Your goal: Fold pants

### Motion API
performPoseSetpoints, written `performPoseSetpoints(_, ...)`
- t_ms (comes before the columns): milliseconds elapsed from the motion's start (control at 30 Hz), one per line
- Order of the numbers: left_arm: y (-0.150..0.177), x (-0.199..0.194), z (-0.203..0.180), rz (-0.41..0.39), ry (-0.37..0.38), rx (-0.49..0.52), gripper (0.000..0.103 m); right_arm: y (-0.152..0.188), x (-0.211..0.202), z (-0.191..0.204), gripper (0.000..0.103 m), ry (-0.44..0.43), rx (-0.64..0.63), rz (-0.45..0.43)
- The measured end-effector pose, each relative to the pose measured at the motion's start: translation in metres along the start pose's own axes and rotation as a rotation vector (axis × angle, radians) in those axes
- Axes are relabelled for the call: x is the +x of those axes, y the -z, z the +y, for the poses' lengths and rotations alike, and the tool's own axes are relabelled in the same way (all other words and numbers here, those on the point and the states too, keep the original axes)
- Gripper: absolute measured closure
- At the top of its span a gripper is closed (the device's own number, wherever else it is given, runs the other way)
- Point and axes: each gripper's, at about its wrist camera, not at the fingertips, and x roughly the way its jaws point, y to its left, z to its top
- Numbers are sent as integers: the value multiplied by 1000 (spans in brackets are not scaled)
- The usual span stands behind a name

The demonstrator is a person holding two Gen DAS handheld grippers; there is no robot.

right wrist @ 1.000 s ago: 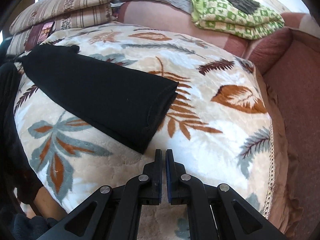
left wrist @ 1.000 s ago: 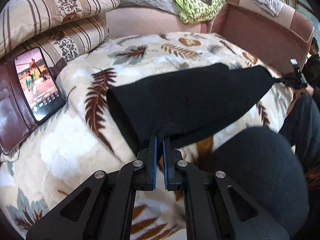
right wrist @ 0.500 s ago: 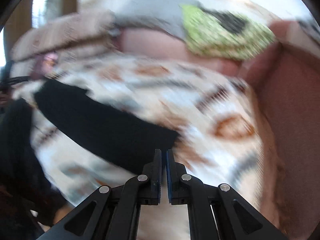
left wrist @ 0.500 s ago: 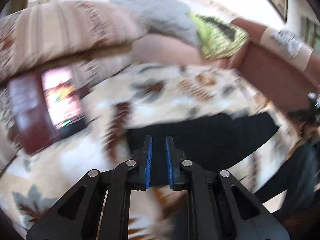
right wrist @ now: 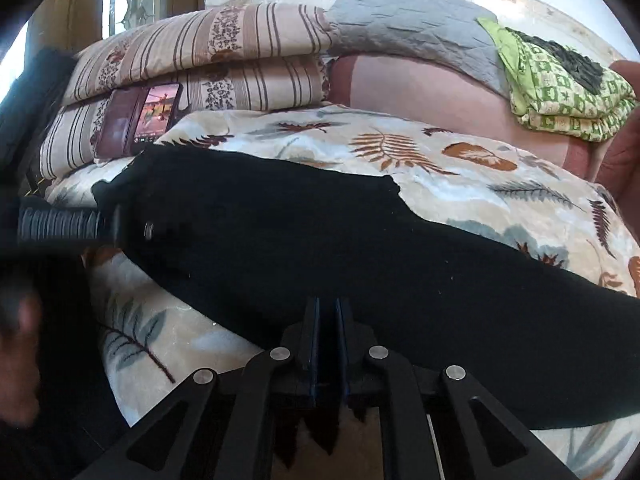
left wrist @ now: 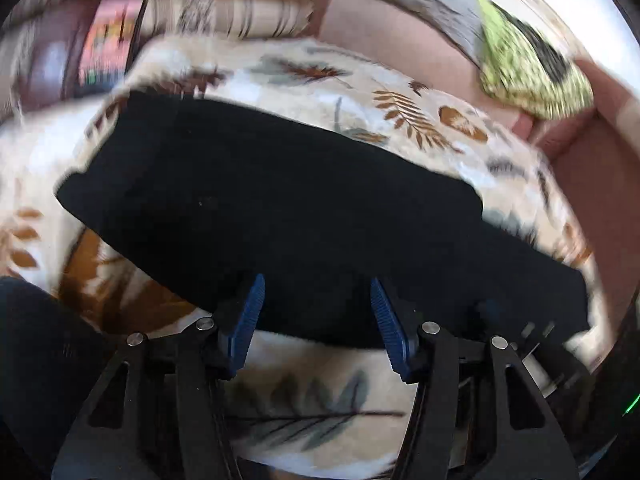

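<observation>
Black pants (left wrist: 280, 200) lie folded in a long band across a leaf-patterned blanket (left wrist: 312, 412). My left gripper (left wrist: 316, 284) hovers over the band's near edge with its blue pads (left wrist: 248, 316) spread apart. Its jaws are opening; the edge of the pants lies between and below them, and the pads do not press on it. In the right wrist view the pants (right wrist: 320, 232) fill the middle. My right gripper (right wrist: 327, 304) is shut just above their near edge, with no cloth visibly pinched. The left gripper's black body (right wrist: 64, 224) reaches in from the left.
A lit phone in a brown wallet case (right wrist: 156, 112) leans on striped pillows (right wrist: 208, 40) at the back left. A grey quilt (right wrist: 412, 28) and a green patterned blanket (right wrist: 560, 92) lie on the reddish sofa back (right wrist: 420, 88). A person's dark-clad leg (left wrist: 40, 360) is at the near left.
Both grippers have swung in from the two ends of the pants to the long near edge. The left jaws went from shut to wide apart and its view has rolled. The right stays shut.
</observation>
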Motion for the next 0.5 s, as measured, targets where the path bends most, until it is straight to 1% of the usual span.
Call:
performPoseSetpoints(33,1,2,-2,-1,-15,18,48,-2,0,-2,96,-15,7,16)
performPoseSetpoints(67,1,2,-3,-2,-23,30,48,-7,1,-9,96,-48,40,37)
performPoseSetpoints(100,2,2,-3,0,-26,36,48,-10,0,-15,96,-63,72,49)
performPoseSetpoints(133,5,2,0,0,-29,43,48,-11,-6,-17,96,-60,97,47)
performPoseSetpoints(200,6,2,-3,-3,-41,66,48,-20,-13,-17,95,-14,118,-3)
performPoseSetpoints(233,8,4,-4,0,-50,74,48,-24,-14,-15,94,-27,116,-28)
performPoseSetpoints(267,10,3,-4,-4,-56,82,48,-26,-11,-11,94,-58,109,-28)
performPoseSetpoints(300,14,3,-4,-6,-60,90,48,-26,-5,-5,92,-83,92,-7)
performPoseSetpoints(333,16,2,-4,-6,-68,99,48,-22,7,6,88,-108,57,46)
performPoseSetpoints(367,20,1,-5,-7,-73,100,47,-13,12,16,88,-77,9,45)
performPoseSetpoints(400,22,-2,-5,-10,-73,94,47,-5,5,25,87,-32,-34,-20)
performPoseSetpoints(433,21,-5,-2,-3,-59,78,48,-3,4,28,87,-18,-48,-18)
performPoseSetpoints(467,12,-11,5,-17,-31,41,47,-5,2,27,87,-20,-42,-14)
performPoseSetpoints(500,3,-17,11,-52,-32,11,47,-10,1,23,87,-40,-20,10)
